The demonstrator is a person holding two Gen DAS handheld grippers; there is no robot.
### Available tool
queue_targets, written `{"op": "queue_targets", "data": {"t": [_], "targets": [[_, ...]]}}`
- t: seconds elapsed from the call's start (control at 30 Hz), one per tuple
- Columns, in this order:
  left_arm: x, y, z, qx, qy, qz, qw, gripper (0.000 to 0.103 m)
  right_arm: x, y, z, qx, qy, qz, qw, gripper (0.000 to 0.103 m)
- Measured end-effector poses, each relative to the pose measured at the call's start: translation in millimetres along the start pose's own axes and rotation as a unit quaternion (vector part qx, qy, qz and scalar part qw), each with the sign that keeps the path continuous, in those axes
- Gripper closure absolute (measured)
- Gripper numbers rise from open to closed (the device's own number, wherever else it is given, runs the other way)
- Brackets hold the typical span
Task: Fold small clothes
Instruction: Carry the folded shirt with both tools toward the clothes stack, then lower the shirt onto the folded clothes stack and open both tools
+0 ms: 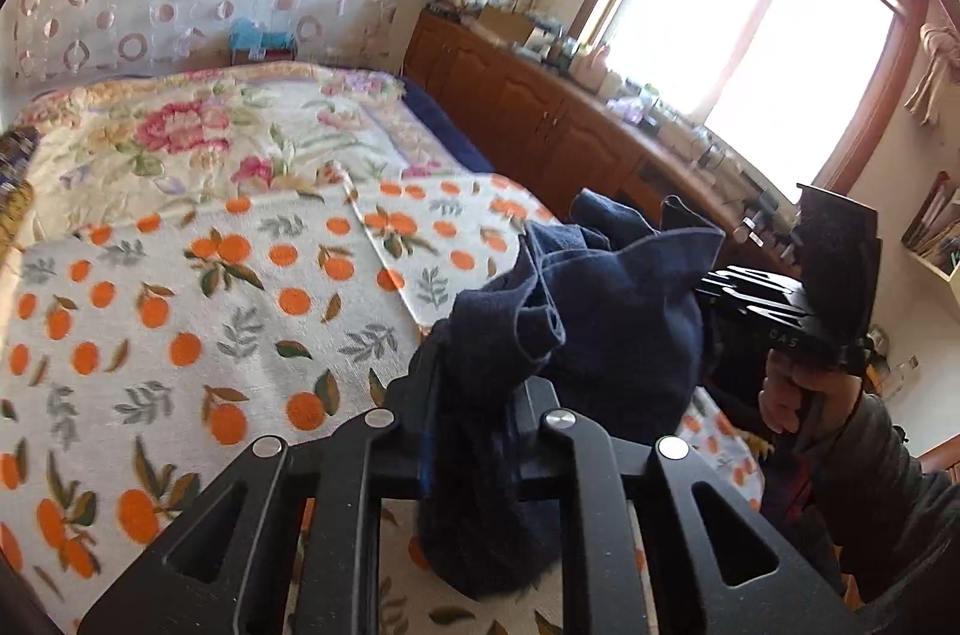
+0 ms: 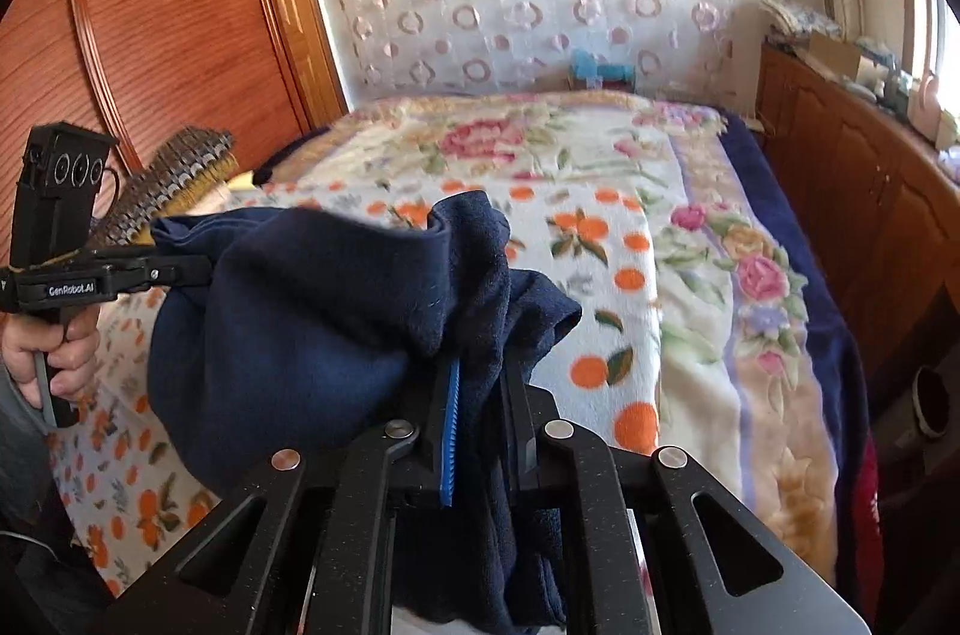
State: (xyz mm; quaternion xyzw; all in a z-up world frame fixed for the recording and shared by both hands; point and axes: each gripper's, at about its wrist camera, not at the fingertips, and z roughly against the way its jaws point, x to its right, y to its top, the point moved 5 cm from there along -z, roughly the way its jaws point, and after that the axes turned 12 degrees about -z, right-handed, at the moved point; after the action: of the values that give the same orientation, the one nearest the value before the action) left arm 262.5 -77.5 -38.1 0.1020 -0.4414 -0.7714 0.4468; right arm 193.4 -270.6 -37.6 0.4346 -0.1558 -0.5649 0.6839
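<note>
A small navy blue garment hangs in the air between both grippers, above the bed. My left gripper is shut on one end of it, and cloth droops down between the fingers. My right gripper is shut on the other end of the garment; a blue ribbed pad shows beside the pinched cloth. In the left wrist view the right gripper shows at the right, held by a hand. In the right wrist view the left gripper shows at the left, its tips hidden in the cloth.
The bed carries an orange-print blanket over a floral quilt. A wooden cabinet with clutter on top runs along the window side. A wooden wardrobe and a woven item stand at the other side.
</note>
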Motion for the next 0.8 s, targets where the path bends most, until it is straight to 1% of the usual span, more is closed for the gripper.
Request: {"op": "queue_targets", "data": {"t": [0.07, 0.2, 0.27, 0.4, 0.5, 0.63, 0.73, 0.8], "targets": [[-2.9, 3.6, 25.5, 0.024, 0.007, 0.002, 0.9997, 0.086, -16.6, 9.2, 8.1, 0.014, 0.011, 0.012, 1.0, 0.093], [-19.4, 5.9, 79.0, 0.063, 0.035, 0.007, 0.9974, 0.086, -56.4, 28.4, 14.0, 0.038, 0.04, 0.042, 0.998, 0.093], [-29.0, 4.6, 101.0, 0.076, 0.05, 0.011, 0.9958, 0.086, -81.2, 38.5, 11.3, 0.048, 0.058, 0.058, 0.995, 0.093], [-61.0, -3.6, 154.7, 0.104, 0.087, 0.032, 0.9903, 0.086, -138.4, 59.3, -5.8, 0.055, 0.099, 0.093, 0.989, 0.094], [-95.8, -12.7, 198.2, 0.124, 0.127, 0.055, 0.9825, 0.086, -182.6, 77.4, -23.9, 0.057, 0.13, 0.116, 0.983, 0.094], [-135.1, -27.6, 241.7, 0.138, 0.175, 0.077, 0.9718, 0.086, -244.9, 104.8, -52.8, 0.058, 0.166, 0.15, 0.973, 0.094], [-161.0, -38.4, 264.3, 0.147, 0.193, 0.096, 0.9653, 0.086, -283.6, 120.8, -74.0, 0.051, 0.186, 0.169, 0.966, 0.094], [-179.0, -46.3, 274.5, 0.152, 0.201, 0.11, 0.9615, 0.086, -301.7, 128.6, -89.5, 0.042, 0.196, 0.177, 0.964, 0.094]]}}
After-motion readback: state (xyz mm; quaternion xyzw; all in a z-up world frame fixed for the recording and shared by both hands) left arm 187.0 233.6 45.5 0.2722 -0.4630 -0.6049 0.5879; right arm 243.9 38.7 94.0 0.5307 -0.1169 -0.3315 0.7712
